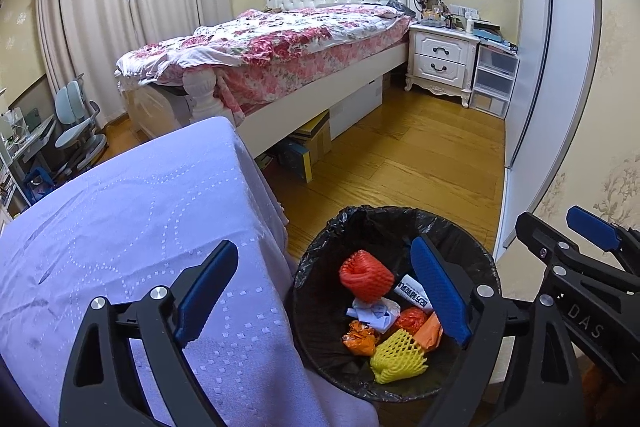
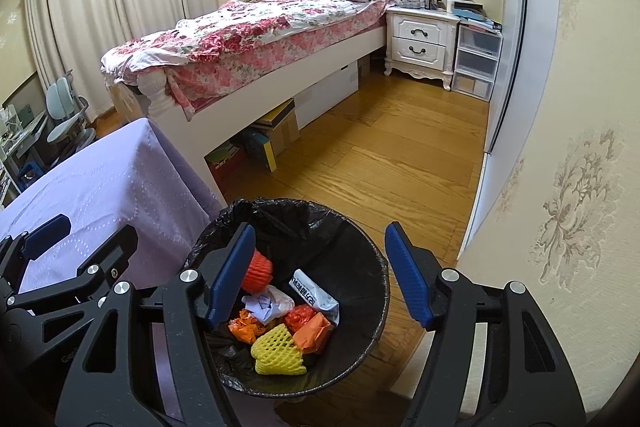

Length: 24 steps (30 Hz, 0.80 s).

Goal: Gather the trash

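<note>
Bedroom floor's got my bin right beside the purple-clothed table, trash piled inside. My left gripper and right gripper both hang wide apart over it, holding nothing.

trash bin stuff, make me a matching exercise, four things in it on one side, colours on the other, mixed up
Things:
1. foam fruit net near the bin's front
2. foam fruit net near the bin's back
3. crumpled paper
4. bin liner

Colours:
A. black
B. red-orange
C. yellow
D. white

Pairs: 1-C, 2-B, 3-D, 4-A
</note>
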Each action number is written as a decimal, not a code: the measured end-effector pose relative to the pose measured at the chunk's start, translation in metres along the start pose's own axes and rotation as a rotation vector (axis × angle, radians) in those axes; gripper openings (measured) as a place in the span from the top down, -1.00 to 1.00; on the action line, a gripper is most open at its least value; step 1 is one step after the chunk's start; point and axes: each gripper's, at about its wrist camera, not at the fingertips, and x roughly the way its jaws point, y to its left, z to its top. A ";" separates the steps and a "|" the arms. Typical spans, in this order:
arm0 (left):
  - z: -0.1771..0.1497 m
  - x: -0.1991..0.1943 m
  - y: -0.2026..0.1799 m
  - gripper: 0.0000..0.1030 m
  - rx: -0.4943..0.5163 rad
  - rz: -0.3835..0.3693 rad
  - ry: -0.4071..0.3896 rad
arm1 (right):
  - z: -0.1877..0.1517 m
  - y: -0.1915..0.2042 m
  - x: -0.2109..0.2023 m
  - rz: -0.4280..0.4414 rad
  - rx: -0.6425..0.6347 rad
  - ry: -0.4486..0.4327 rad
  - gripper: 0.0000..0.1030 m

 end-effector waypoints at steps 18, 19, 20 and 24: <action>0.005 -0.017 0.010 -0.71 -0.037 0.019 -0.025 | 0.002 0.004 -0.019 0.009 -0.007 -0.031 -0.28; 0.005 -0.019 0.012 -0.71 -0.041 0.021 -0.027 | 0.002 0.006 -0.022 0.012 -0.011 -0.036 -0.28; 0.005 -0.021 0.013 -0.71 -0.043 0.023 -0.029 | 0.002 0.007 -0.024 0.012 -0.013 -0.038 -0.28; 0.002 -0.031 0.021 -0.71 -0.059 0.029 -0.036 | 0.001 0.014 -0.034 0.022 -0.022 -0.053 -0.29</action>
